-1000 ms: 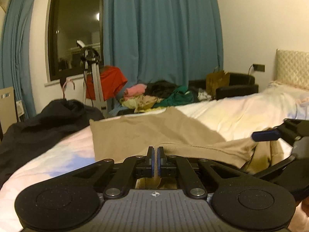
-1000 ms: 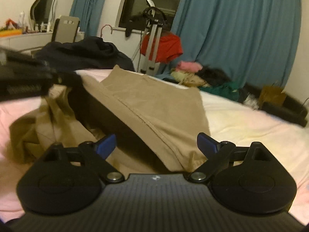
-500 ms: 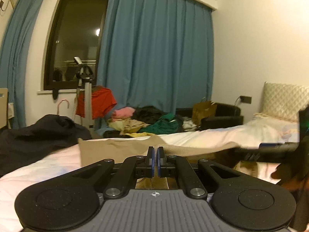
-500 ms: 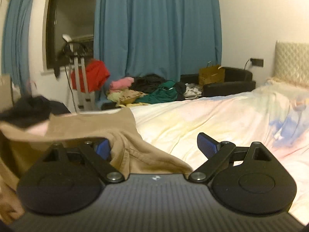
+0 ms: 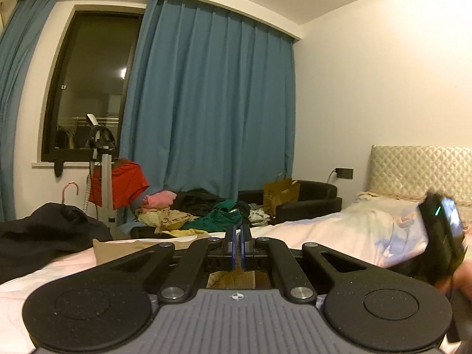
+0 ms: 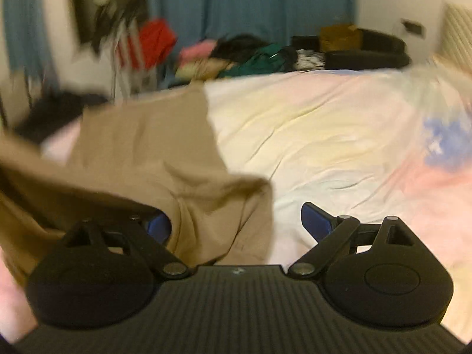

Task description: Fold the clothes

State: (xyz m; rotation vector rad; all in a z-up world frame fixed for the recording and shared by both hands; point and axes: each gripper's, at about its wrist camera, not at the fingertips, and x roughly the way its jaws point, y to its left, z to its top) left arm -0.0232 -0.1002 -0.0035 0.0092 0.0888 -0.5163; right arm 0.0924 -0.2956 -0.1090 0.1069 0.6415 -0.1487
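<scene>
A tan garment (image 6: 153,144) lies partly spread on the bed, its near end lifted and bunched. My left gripper (image 5: 237,246) is shut on the tan garment's edge; a strip of the cloth (image 5: 118,249) shows beyond the fingers and a bit below them. My right gripper (image 6: 236,225) is open; a fold of the tan cloth hangs between its blue pads, against the left pad (image 6: 159,225). The right gripper's body shows blurred at the right edge of the left wrist view (image 5: 442,233).
The bed (image 6: 324,135) has a pastel sheet. A black garment (image 5: 44,233) lies at its far left. A pile of clothes (image 5: 191,212), a stand with a red garment (image 5: 118,183), a black armchair (image 5: 309,203) and blue curtains (image 5: 206,103) stand behind.
My left gripper has risen and tilted up, still holding the cloth, so less of the bed shows. My right gripper has swung and tipped down over the bed, staying open.
</scene>
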